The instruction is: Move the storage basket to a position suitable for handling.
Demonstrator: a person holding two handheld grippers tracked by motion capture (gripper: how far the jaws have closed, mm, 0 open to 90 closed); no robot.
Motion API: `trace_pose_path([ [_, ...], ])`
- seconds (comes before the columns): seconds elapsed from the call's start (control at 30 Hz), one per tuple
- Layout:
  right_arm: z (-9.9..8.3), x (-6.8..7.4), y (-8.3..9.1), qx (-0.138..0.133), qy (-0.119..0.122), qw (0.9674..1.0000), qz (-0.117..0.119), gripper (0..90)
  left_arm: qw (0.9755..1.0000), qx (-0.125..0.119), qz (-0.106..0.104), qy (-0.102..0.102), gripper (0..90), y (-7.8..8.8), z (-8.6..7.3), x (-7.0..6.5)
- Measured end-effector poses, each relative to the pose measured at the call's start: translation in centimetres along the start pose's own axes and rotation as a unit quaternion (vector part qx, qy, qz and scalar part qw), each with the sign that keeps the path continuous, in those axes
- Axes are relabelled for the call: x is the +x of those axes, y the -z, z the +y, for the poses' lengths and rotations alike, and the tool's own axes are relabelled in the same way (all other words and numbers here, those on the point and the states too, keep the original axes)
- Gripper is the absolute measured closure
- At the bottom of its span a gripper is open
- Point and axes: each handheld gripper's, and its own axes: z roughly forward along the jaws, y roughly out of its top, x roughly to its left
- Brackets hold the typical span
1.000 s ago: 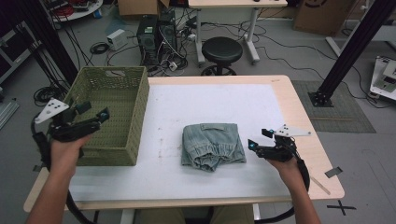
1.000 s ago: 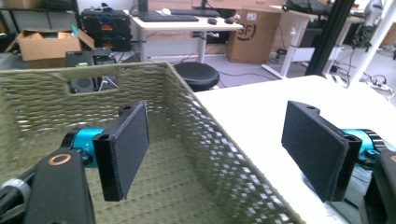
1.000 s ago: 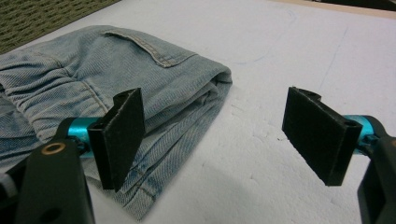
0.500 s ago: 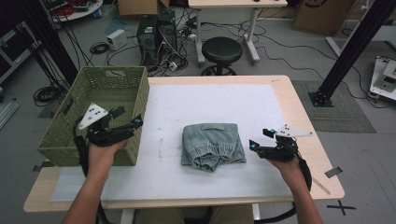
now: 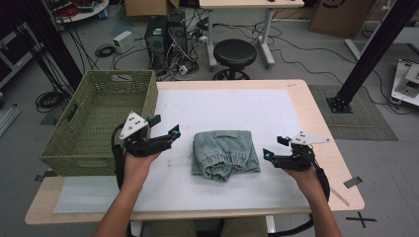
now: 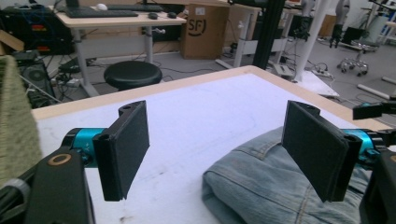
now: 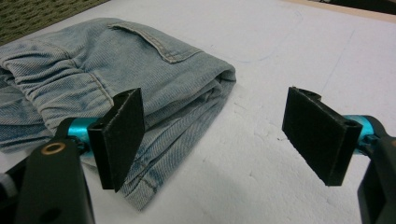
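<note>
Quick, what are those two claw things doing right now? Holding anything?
Left gripper: open, holding nothing, beside the folded jeans.
Right gripper: open, holding nothing, at the jeans' other side.

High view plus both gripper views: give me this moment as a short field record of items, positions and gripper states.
surface: table with white mat
jeans: folded jeans lying flat mid-mat
basket: green woven basket at the table's left edge, nothing seen inside
left gripper: left gripper open, nothing held, between basket and jeans, apart from the jeans
right gripper: right gripper open, nothing held, just right of the jeans, not touching them
beyond table: black stool
</note>
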Motion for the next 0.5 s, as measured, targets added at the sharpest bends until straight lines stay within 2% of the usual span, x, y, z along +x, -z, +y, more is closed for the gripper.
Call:
trace_pose_path([
  [0.13, 0.1, 0.0, -0.1, -0.001, -0.001, 1.0, -0.003, 22.0, 0.9999, 0.001, -0.007, -0.009, 23.3, -1.0, -0.1, -0.9],
  [0.33, 0.0, 0.0, 0.1, -0.004, -0.004, 1.0, -0.005, 22.0, 0.9997, 0.015, -0.011, -0.013, 23.2, -2.2, -1.1, -1.8],
  [0.5, 0.0, 0.1, 0.5, -0.009, -0.005, 0.9999, -0.006, 22.0, 0.9996, 0.017, -0.018, -0.01, 23.3, -2.9, -1.4, -2.5],
])
